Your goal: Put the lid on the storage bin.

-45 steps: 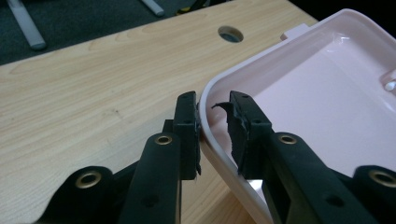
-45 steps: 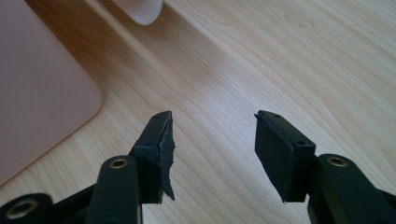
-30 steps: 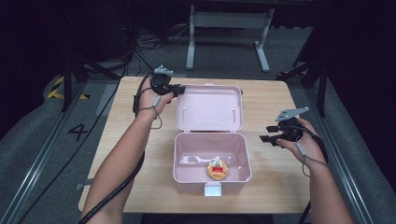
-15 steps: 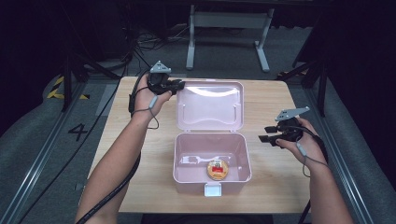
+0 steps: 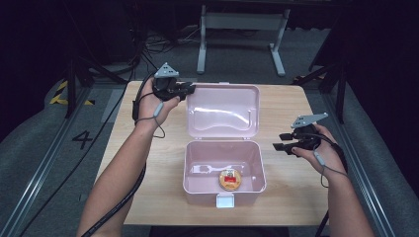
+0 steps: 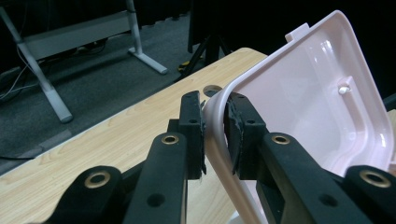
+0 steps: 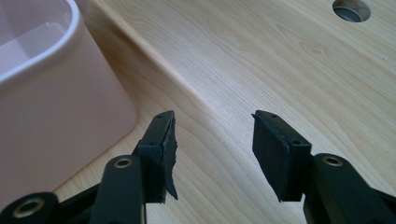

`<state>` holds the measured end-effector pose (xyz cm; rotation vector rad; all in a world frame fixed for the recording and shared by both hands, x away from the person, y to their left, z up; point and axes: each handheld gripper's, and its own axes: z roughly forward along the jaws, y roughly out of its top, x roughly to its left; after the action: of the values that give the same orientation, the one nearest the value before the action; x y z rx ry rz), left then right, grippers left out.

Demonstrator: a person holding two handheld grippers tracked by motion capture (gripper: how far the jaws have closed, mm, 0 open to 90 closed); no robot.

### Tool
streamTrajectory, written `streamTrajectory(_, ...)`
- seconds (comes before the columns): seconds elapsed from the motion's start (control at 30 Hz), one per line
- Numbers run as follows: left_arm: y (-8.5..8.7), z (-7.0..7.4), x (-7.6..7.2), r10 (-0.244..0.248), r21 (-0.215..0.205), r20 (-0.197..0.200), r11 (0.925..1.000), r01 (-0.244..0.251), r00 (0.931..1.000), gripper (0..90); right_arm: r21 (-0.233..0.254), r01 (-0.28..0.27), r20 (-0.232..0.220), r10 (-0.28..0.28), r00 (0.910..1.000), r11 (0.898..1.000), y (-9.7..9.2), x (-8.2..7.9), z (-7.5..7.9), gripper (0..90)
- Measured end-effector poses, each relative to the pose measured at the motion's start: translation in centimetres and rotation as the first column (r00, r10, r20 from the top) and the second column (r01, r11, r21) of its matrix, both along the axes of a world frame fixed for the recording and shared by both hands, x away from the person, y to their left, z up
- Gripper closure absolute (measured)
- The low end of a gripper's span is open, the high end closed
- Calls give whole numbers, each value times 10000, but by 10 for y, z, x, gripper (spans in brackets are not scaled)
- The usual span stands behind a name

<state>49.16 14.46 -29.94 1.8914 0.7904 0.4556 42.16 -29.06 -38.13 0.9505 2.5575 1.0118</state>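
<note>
A pink plastic box (image 5: 223, 146) stands open in the middle of the table. Its hinged lid (image 5: 222, 111) is swung back and tilted up. Inside the box lie a round orange and red item (image 5: 228, 179) and a small white utensil (image 5: 210, 169). My left gripper (image 5: 190, 89) is at the lid's far left corner. In the left gripper view it (image 6: 215, 126) is shut on the lid's rim (image 6: 219, 154), one pad on each side. My right gripper (image 5: 277, 140) hovers to the right of the box; in the right gripper view it (image 7: 212, 140) stands open over bare wood beside the box wall (image 7: 56, 102).
The wooden table (image 5: 148, 163) has a round cable hole (image 7: 351, 9) near its far edge. Beyond the table are a grey floor, cables and a metal stand (image 5: 242, 22). A white latch tab (image 5: 225, 200) sits at the box's front.
My left gripper has risen a little with the lid's corner in it, so the lid stands more upright. The right gripper has stayed in place.
</note>
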Motion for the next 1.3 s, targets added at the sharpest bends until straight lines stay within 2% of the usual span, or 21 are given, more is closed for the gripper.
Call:
streamTrajectory(0.03,0,2,-3,-54,-26,-61,10000,54,10000,778,41,-17,-3,17,10000,10000,0,-1,1,504)
streamTrajectory(0.27,2,10,-11,-213,25,203,9998,213,9996,776,188,-33,-52,34,10000,9998,2,-4,5,521)
streamTrajectory(0.37,3,12,-16,-223,-153,155,9996,225,9996,774,249,-35,-95,37,9999,9997,3,-5,6,521)
streamTrajectory(0.67,6,16,-24,-272,-189,264,9994,277,9993,770,298,-154,-8,155,9999,9994,7,-8,9,522)
streamTrajectory(0.8,6,19,-29,-357,-12,540,9994,358,9979,767,377,-216,28,215,9998,9991,9,-12,14,523)
streamTrajectory(0.87,6,21,-33,-382,8,492,9993,382,9981,766,497,-230,34,229,9997,9985,10,-14,17,525)
streamTrajectory(1.03,6,26,-42,-500,163,722,9987,490,9961,758,682,-314,-30,317,9995,9972,12,-19,22,536)
streamTrajectory(1.13,6,28,-47,-553,94,734,9985,548,9958,752,752,-380,-76,387,9992,9964,14,-21,24,536)
streamTrajectory(1.3,9,28,-55,-668,-273,665,9973,687,9955,735,878,-533,-69,541,9985,9947,18,-24,27,541)
